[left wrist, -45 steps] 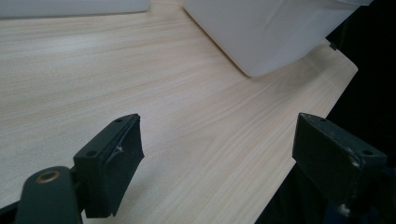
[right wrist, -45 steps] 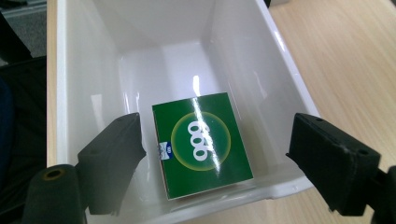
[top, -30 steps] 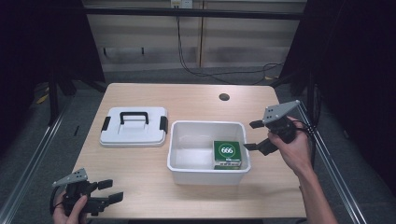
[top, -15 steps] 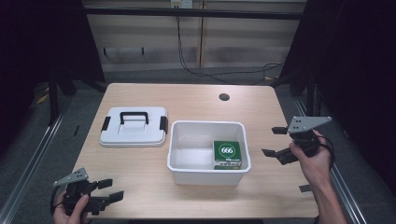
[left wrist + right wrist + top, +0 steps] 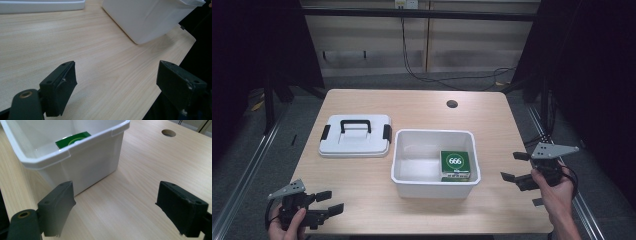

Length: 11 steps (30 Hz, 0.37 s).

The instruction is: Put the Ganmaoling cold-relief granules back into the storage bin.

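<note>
— Looking down from the high view, where do the right tongs (image 5: 518, 167) sit?

— Over the right edge of the tabletop (image 5: 422, 107), well clear of the white bin (image 5: 436, 181), with a hand wrapped around the body behind them. Their jaws stand wide apart with nothing between them. In the right gripper view the same two black jaws frame bare wood, and the near corner of the bin rises just beyond the left-hand jaw.

— And the green box?

— The green box (image 5: 455, 161) lies flat inside the bin, in its right half, toward the near wall. A white ring with "666" shows on its top face. From the right gripper view, a slice of green (image 5: 72, 139) peeks over the bin's rim.

— The left tongs?

— The left tongs (image 5: 328, 201) are down at the near left corner of the tabletop, held by the other hand, jaws likewise spread and holding nothing. In the left gripper view they look across open wood toward the bin's outer wall (image 5: 150, 17), well apart from it.

— Anything else out there?

— A white lid (image 5: 355, 136) with a black handle and black clips at both ends lies flat on the tabletop, just left of the bin. A round hole (image 5: 452, 104) is cut into the wood near the far right.
</note>
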### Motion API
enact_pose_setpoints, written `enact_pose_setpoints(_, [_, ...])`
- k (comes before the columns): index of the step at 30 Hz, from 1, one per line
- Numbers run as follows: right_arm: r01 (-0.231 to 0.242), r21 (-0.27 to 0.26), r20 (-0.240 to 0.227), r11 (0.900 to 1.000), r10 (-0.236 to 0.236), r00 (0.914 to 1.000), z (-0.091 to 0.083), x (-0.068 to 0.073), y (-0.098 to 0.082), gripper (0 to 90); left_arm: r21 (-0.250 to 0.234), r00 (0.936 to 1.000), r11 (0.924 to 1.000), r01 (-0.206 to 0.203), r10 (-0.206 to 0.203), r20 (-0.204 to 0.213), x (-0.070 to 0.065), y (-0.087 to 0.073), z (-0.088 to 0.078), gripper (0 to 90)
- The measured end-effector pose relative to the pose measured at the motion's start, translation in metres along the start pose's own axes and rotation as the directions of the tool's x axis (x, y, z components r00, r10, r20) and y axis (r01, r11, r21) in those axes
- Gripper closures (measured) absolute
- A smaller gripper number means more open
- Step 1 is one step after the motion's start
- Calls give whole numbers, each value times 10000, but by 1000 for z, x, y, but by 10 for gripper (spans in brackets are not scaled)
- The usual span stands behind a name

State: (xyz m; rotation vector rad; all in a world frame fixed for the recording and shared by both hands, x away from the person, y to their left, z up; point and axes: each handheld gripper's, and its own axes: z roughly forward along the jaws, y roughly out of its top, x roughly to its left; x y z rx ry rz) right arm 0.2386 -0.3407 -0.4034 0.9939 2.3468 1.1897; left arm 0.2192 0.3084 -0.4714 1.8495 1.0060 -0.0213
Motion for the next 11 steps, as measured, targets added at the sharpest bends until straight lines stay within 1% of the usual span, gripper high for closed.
enact_pose_setpoints(1, [-15,-18,-5,10000,15,10000,0,0,-3,133,14,10000,10000,-26,26,-16,0,0,0,162])
enact_pose_setpoints(3, [169,-163,-132,9997,-171,9998,2,0,-10,136,22,10000,10000,7,-7,-5,0,0,0,162])
enact_pose_setpoints(7, [-118,-125,115,9999,120,9999,6,0,-26,131,-31,10000,10000,2,-2,30,0,0,-1,162])
enact_pose_setpoints(11, [-391,-8,265,9992,391,9989,12,-4,-40,128,-5,10000,10000,-24,24,55,0,0,-1,162])
